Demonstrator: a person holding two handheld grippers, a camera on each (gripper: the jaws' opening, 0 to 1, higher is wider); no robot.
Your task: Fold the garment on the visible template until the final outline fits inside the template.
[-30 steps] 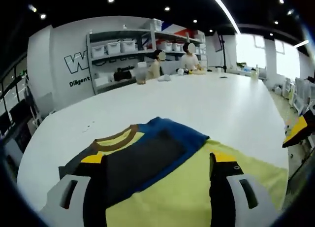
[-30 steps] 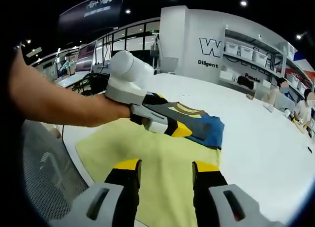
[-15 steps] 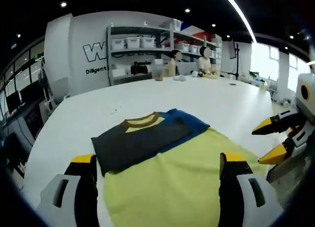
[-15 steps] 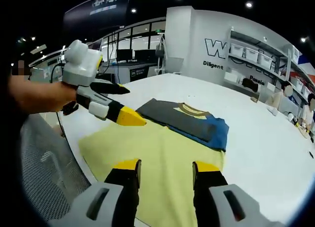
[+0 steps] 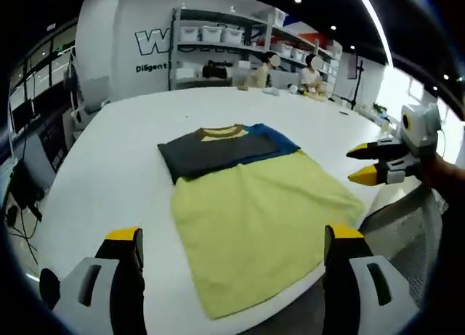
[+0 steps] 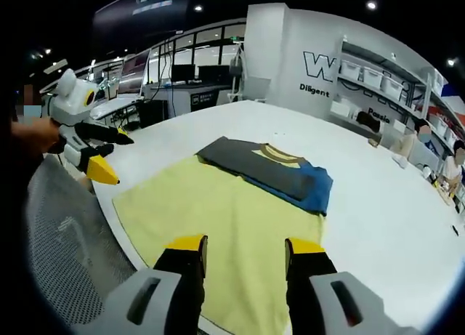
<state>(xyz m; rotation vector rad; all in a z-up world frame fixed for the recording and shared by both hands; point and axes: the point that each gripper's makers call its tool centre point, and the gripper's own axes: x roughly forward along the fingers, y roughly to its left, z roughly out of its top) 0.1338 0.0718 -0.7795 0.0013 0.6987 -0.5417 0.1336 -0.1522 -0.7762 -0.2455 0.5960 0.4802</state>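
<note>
A broad white table [image 5: 109, 139] carries a yellow-green template sheet [image 5: 254, 219] spread flat near its edge, and at the sheet's 12 o'clock side in the left gripper view lies the folded garment [image 5: 218, 147], dark grey with a blue part and a brown-and-yellow collar, overlapping the sheet's far edge and otherwise resting on the table. In the right gripper view the same garment [image 6: 272, 171] sits at about 1 o'clock on the template sheet [image 6: 211, 226]. The left gripper [image 5: 231, 240] hangs above the near edge of the sheet with its jaws spread wide and nothing between them. The right gripper [image 6: 244, 246] is likewise parted over the sheet, more narrowly, touching and holding nothing. Shelving [image 5: 218, 51] with bins stands against the far wall.
</note>
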